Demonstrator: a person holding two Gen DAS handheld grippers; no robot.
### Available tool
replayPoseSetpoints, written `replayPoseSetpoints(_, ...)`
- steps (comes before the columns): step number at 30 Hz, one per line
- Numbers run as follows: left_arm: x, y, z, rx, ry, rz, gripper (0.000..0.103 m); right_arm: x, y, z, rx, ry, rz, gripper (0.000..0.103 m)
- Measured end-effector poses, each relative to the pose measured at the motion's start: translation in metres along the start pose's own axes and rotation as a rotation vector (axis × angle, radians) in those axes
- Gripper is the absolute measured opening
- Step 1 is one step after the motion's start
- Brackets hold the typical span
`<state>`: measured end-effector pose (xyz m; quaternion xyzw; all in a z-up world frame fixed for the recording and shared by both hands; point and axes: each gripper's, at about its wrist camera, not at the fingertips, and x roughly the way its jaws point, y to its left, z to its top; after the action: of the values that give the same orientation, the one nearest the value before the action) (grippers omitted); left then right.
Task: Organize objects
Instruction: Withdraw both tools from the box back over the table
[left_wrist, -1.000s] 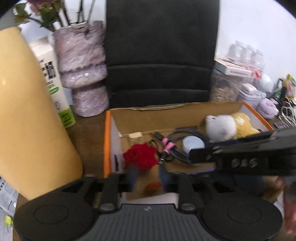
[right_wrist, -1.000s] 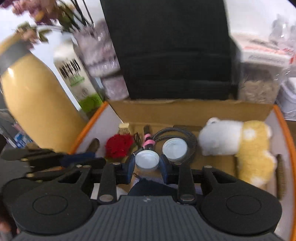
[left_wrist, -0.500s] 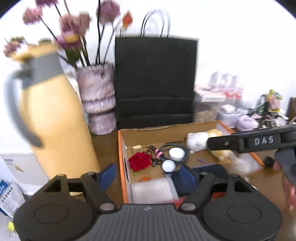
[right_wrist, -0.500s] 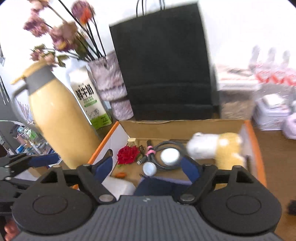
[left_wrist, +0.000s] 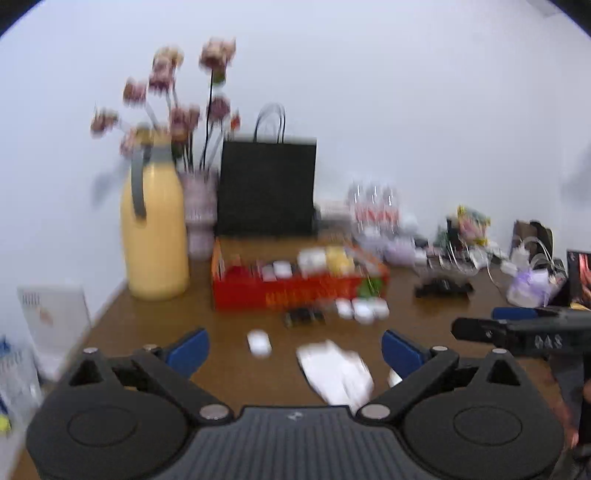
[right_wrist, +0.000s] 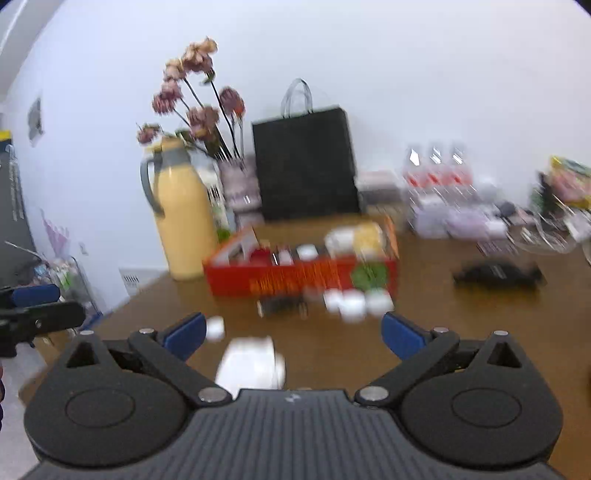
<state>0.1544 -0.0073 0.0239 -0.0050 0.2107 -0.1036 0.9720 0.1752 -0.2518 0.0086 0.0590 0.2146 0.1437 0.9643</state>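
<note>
Both views are motion-blurred. The red and orange box stands mid-table and holds a red flower, white round items and a white and yellow plush; it also shows in the right wrist view. In front of it lie several small white jars, a dark item, a small white piece and a white packet. My left gripper is open and empty, well back from the box. My right gripper is open and empty above a white packet.
A yellow thermos jug, a vase of dried flowers and a black paper bag stand behind the box. Bottles, boxes and clutter fill the back right. A black object lies right of the box. The table's left edge is near.
Both grippers have pulled far back from the box and opened wide. The right one let go of a white round item inside the box. The whole table now shows.
</note>
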Motion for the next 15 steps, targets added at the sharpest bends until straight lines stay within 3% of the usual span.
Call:
replayPoseSetpoints(3,-0.006,-0.016,-0.027,0.033,0.075,-0.013,0.100,-0.026,0.008,-0.035,0.018,0.041,0.023,0.103)
replayPoseSetpoints(7,-0.018,-0.028,-0.048,0.066,0.099,0.002,0.100,-0.048,0.020,-0.063,-0.050,0.082,-0.008,0.103)
replayPoseSetpoints(10,-0.026,-0.027,-0.049,0.057,0.097,0.029,0.100,-0.057,0.023,-0.067,-0.092,0.076,-0.059,0.103)
replayPoseSetpoints(15,-0.040,-0.021,-0.047,0.056,0.081,0.048,0.100,-0.062,0.019,-0.057,-0.040,0.051,-0.059,0.103)
